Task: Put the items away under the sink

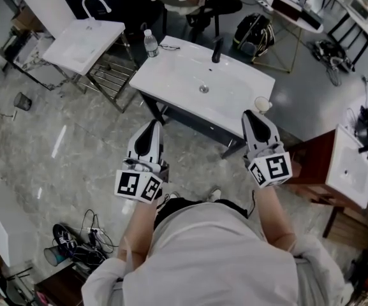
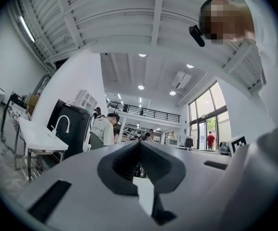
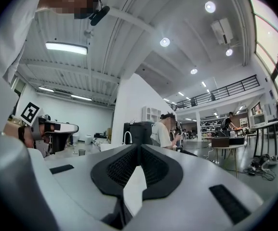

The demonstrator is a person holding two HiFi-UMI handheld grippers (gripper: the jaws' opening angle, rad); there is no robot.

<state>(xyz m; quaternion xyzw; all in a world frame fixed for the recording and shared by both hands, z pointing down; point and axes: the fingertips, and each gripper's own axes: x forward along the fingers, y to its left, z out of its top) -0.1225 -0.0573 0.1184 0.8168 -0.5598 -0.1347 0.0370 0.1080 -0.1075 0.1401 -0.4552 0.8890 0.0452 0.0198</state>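
Sink [image 1: 171, 69], bottle [image 1: 150, 43], cup [image 1: 262, 104]: head view only; left gripper [image 2: 139, 146], right gripper [image 3: 138, 148] closed

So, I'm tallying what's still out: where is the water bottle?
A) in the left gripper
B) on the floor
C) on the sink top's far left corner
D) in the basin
C: the bottle stands upright on the sink top, at its far left corner, outside the basin.

A person wears a pale short-sleeved T-shirt [image 1: 228, 254] and light shoes [image 1: 214, 194]. The left gripper [image 1: 152, 125] and right gripper [image 1: 250, 114] are grey-white, with black ribbed pads and marker cubes [image 1: 270, 169] printed with black-and-white squares.
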